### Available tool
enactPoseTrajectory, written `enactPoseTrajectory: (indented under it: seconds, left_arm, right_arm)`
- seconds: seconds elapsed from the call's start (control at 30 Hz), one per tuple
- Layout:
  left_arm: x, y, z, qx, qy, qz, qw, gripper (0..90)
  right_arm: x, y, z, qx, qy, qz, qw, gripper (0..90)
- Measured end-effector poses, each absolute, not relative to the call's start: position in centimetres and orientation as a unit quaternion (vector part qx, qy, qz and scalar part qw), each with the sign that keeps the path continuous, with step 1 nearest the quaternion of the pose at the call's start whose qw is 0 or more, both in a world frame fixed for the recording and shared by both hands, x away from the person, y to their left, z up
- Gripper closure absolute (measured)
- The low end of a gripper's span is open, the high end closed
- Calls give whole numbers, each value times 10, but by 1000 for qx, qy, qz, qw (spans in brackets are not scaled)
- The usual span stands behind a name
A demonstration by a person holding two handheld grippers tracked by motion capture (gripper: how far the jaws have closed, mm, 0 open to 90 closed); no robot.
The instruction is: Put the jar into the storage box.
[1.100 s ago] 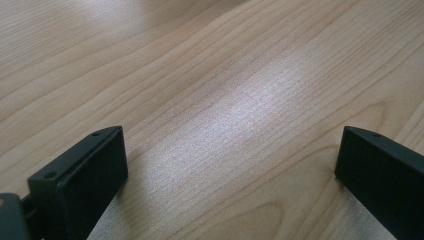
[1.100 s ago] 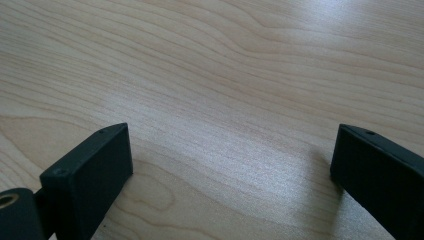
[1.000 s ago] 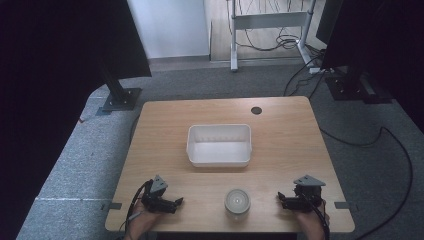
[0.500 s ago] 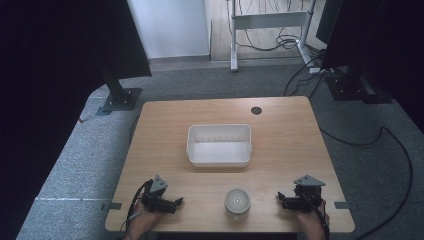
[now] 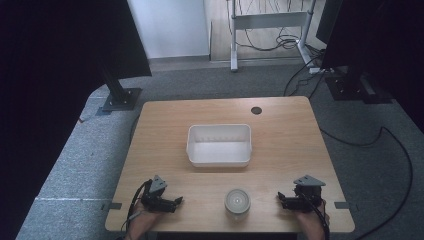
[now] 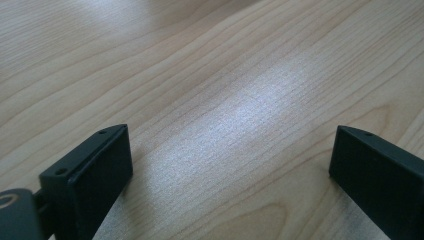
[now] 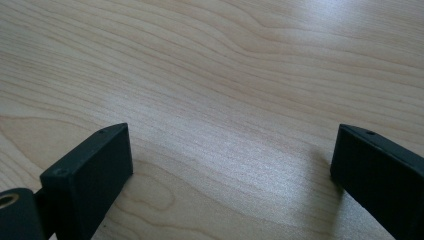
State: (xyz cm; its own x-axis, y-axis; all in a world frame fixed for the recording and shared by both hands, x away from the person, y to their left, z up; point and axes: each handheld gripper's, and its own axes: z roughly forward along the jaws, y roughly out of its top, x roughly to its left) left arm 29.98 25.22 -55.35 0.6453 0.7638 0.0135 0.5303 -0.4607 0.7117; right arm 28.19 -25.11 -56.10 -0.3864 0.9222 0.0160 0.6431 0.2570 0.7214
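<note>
While both hands are resting at the near edge of the worktop (image 5: 280, 125), the left tongs (image 5: 176, 201) are lying toward the near left corner and the right tongs (image 5: 281, 200) toward the near right corner, each pointing inward across the wood. Between them, close to the near edge, a small round jar (image 5: 237, 201) with a pale lid is standing upright, apart from both tongs, with bare wood on either side of it.

Farther back, near the middle of the worktop, a white rectangular tub (image 5: 218, 159) is sitting open side up, well apart from the jar and from both hands. Nothing is lying between the jar and the tub. A small dark round hole (image 5: 256, 110) is showing near the far edge of the worktop, beyond the tub.

Seen in the left gripper view, the left tongs (image 6: 230, 165) are standing wide apart with only bare wood grain between the black jaws. Seen in the right gripper view, the right tongs (image 7: 231, 162) are likewise standing wide apart over bare wood, holding nothing.

Around the worktop, grey carpet (image 5: 75, 165) is covering the floor, dark stands are rising at the far left and far right, and black cables (image 5: 395, 150) are trailing across the floor on the right.
</note>
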Motion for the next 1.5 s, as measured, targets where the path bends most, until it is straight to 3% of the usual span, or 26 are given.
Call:
enactPoseTrajectory:
  seconds: [1.5]
  left_arm:
    - [272, 218, -525, 844, 329, 145, 398, 60]
  right_arm:
    - [282, -251, -561, 512, 764, 331, 211, 28]
